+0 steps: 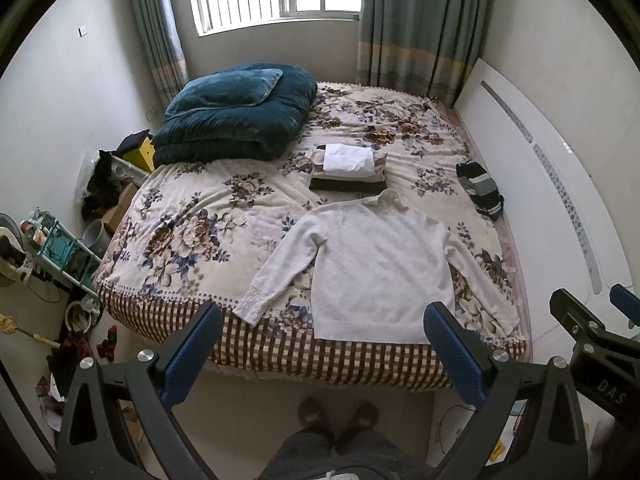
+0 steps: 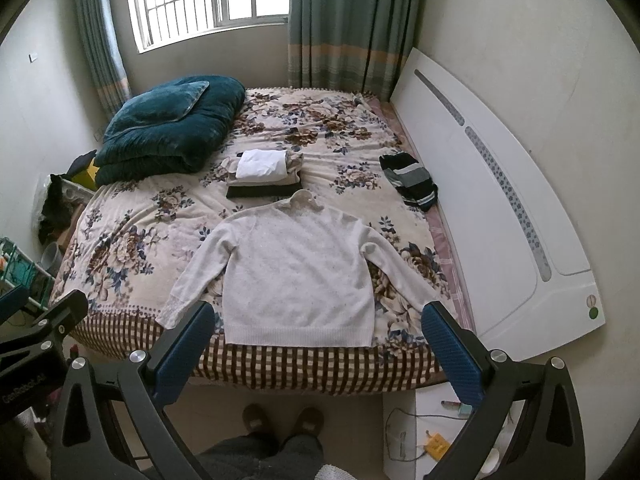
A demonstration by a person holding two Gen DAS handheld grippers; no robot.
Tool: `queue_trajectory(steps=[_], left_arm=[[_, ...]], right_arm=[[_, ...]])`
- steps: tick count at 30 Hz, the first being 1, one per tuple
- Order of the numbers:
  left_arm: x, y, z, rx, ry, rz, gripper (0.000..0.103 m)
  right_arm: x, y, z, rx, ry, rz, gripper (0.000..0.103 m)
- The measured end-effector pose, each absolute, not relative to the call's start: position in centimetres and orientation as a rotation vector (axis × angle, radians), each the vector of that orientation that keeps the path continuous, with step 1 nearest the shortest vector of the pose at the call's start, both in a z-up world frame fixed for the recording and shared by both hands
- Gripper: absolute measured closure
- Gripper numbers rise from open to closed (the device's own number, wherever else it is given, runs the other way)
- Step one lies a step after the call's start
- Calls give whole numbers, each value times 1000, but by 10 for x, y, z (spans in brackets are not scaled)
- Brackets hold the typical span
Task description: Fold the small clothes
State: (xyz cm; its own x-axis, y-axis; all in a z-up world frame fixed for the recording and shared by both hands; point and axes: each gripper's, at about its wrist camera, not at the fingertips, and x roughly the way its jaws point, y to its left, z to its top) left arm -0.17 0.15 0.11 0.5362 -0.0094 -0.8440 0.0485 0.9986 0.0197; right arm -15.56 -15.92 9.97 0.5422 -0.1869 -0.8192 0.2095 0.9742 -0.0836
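On the bed (image 1: 192,240), near its foot edge, I see the white sweater (image 1: 380,268) laid flat, front down or up I cannot tell, collar (image 1: 390,198) toward the window end, hem along the checked border. Both sleeves are spread out to the sides; the cuff on the window-view left (image 1: 254,306) reaches the checked strip. Same sweater in the right wrist view (image 2: 298,276), hem at the mattress edge.

Beyond the collar, just beside it, sits a stack of folded clothes (image 1: 348,170): white piece on top, beige below, dark at the bottom. A striped dark garment (image 1: 480,190) lies crumpled near the white headboard (image 1: 540,184), well apart from the sweater. A teal quilt (image 1: 236,116) is folded at the far corner by the curtains.

Left tongs (image 1: 324,352) hang above the floor short of the bed, blue pads (image 1: 192,352) spread wide, holding nothing. Right tongs (image 2: 316,350) likewise spread wide and empty, short of the hem. Neither touches the sweater. My operator's slippers (image 1: 338,420) show on the floor below
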Motion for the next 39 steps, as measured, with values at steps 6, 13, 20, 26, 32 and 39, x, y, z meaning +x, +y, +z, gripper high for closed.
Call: queue_trajectory(steps=[6, 13, 20, 26, 32, 39], left_arm=[[-2, 2, 1, 41, 1004, -36, 0], [-2, 2, 1, 41, 1003, -39, 0], [-2, 3, 1, 38, 1000, -39, 0], [6, -3, 7, 39, 1002, -43, 0], [26, -22, 14, 45, 1011, -52, 0], [48, -24, -2, 83, 943, -42, 0]], right_arm=[[-151, -155, 103, 23, 969, -233, 0], [-154, -157, 101, 23, 968, -234, 0], [-152, -154, 103, 21, 966, -236, 0], [-147, -154, 106, 19, 967, -239, 0], [-148, -154, 104, 14, 970, -239, 0], [-132, -183, 90, 73, 985, -287, 0]])
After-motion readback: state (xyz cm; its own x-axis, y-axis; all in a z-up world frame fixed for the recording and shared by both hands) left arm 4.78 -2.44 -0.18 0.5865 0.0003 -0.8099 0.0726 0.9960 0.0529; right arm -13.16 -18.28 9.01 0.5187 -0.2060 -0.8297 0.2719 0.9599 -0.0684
